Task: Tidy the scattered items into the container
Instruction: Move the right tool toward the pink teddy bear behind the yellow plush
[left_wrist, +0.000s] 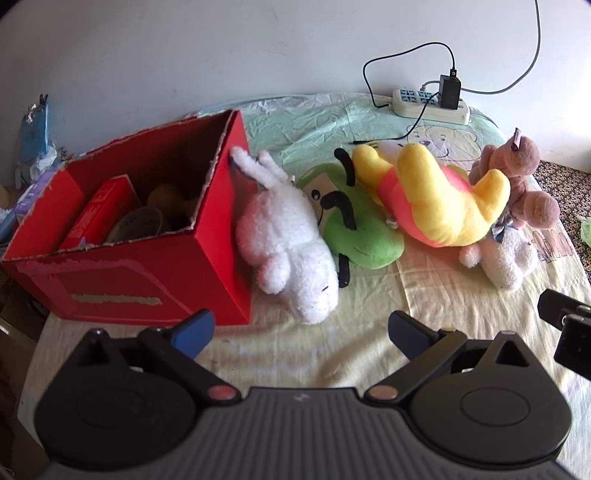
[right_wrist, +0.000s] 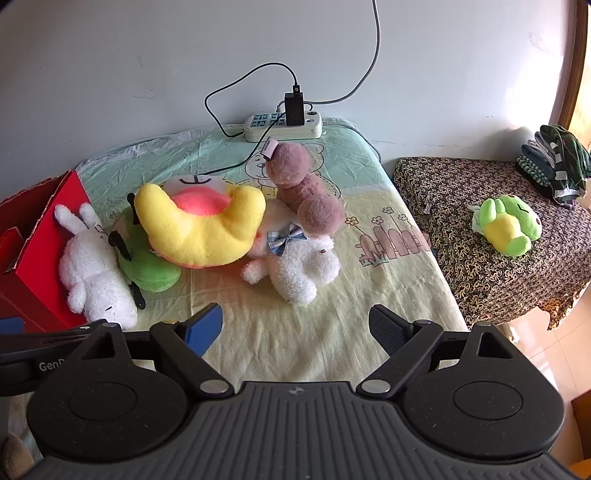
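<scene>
Both the left gripper (left_wrist: 301, 328) and the right gripper (right_wrist: 295, 325) hang released and hold nothing above the near part of the bedsheet (right_wrist: 280, 343), while the white rabbit (left_wrist: 291, 236), green plush (left_wrist: 364, 236), yellow plush (left_wrist: 436, 199), brown bear (left_wrist: 524, 181) and small white bear (right_wrist: 303, 266) lie in a row right of the red box (left_wrist: 147, 273).

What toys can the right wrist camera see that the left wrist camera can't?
Only the right wrist view shows the green frog toy on the patterned side table, beside folded clothes.

Only the left wrist view looks inside the red box, where a red packet lies.

Both show the white bunny, the yellow and pink plush, the brown bear, the small white bear and the power strip.
</scene>
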